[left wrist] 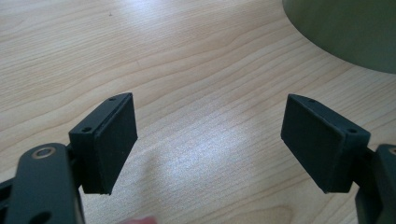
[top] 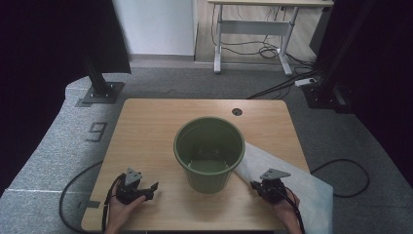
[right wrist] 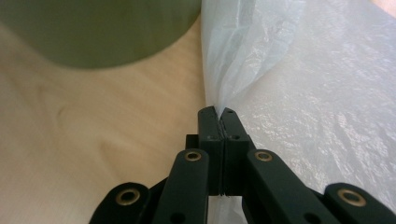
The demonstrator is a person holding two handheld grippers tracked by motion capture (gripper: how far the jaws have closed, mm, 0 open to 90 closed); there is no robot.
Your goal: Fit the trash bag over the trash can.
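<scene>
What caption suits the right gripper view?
Right hand-held gripper pinches the edge of a white plastic bag beside a green bucket.

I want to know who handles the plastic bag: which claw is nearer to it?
Right. The right claw is shut on the plastic bag's edge beside the green bin. The left claw rests open on the bin's other side, apart from the bag.

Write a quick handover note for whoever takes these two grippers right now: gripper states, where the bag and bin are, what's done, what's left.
Right gripper: shut on the edge of the white plastic bag, pinched near the bin.
Left gripper: open, empty, over bare table.
Green bin: upright mid-table, no liner visible inside; the bag lies flat to its right, hanging off the table edge.
Done: bag edge gripped.
Left, probably: lift and open the bag, fit it into the bin.
</scene>
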